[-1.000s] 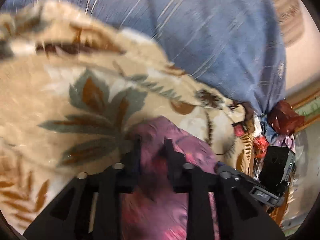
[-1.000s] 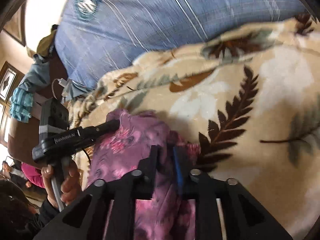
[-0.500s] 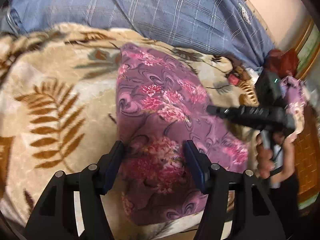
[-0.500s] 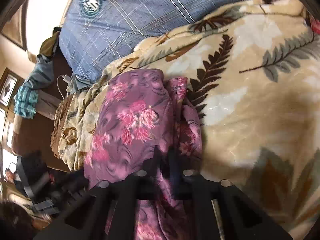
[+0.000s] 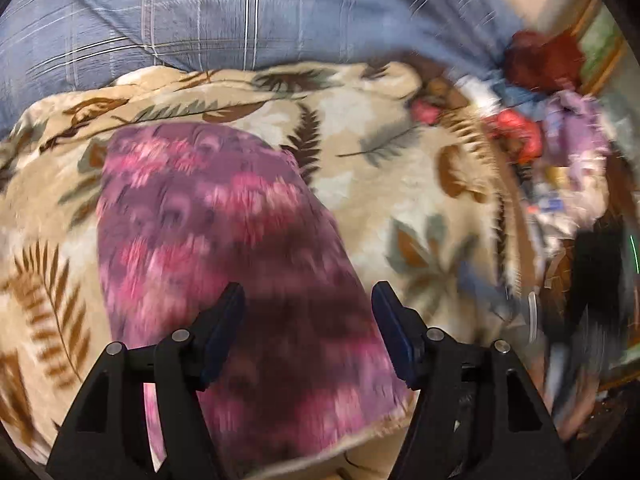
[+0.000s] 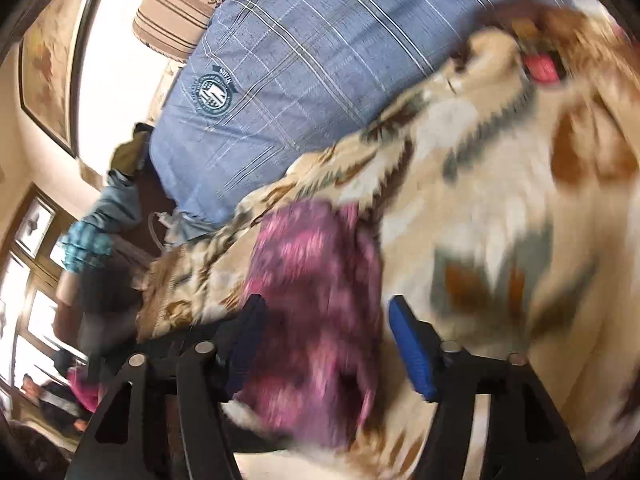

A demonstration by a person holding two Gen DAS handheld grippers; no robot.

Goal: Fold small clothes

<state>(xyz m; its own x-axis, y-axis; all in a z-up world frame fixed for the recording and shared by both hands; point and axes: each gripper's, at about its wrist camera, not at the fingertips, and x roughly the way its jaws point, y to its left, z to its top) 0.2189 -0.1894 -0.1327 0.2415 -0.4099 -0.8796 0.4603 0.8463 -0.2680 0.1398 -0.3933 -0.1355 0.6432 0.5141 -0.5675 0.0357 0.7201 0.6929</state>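
Hovering over the purple floral garment (image 5: 224, 240), my left gripper (image 5: 306, 304) and right gripper (image 6: 326, 316) had just been opening, jaws wide, gripping nothing; it lay on the leaf-patterned blanket (image 5: 400, 160), blue plaid pillow (image 5: 200, 16) at twelve o'clock.

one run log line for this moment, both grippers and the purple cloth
left gripper: open, jaws just opened | right gripper: open, jaws just opened | purple floral cloth: released, lying on leaf-print blanket

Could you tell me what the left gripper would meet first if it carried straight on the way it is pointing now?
Most likely the purple floral garment: the left gripper is open and aimed down at that cloth, which lies on the leaf-print blanket. The frame is blurred, so depth is uncertain.
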